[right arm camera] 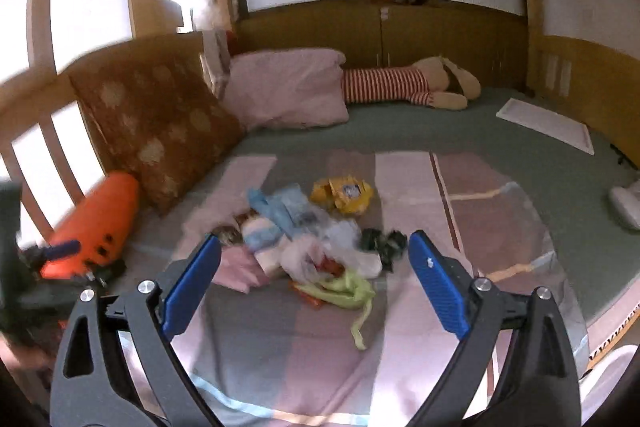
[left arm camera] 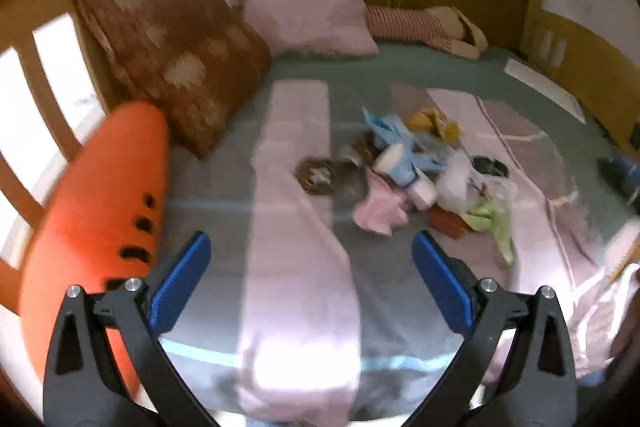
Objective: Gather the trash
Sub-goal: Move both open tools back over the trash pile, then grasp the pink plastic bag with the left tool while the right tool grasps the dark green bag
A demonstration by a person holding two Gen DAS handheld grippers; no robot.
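A pile of trash (left arm camera: pixel 408 171) lies in the middle of the bed: a yellow wrapper (right arm camera: pixel 343 191), blue wrappers (right arm camera: pixel 280 209), clear plastic bags (right arm camera: pixel 332 251), a pink piece (right arm camera: pixel 236 269), a green strip (right arm camera: pixel 352 291) and dark scraps (right arm camera: pixel 384 241). My left gripper (left arm camera: pixel 311 255) is open and empty, hovering above the blanket short of the pile. My right gripper (right arm camera: pixel 314 259) is open and empty, with the pile showing between its fingers. The left gripper also shows at the left edge of the right wrist view (right arm camera: pixel 60 251), blurred.
An orange carrot-shaped cushion (left arm camera: pixel 100 211) lies at the left beside the wooden bed rail (left arm camera: pixel 36 75). A brown pillow (right arm camera: pixel 156 127), a pink pillow (right arm camera: pixel 288 91) and a striped plush toy (right arm camera: pixel 404 85) lie at the head. A white flat board (right arm camera: pixel 546 127) lies at the right.
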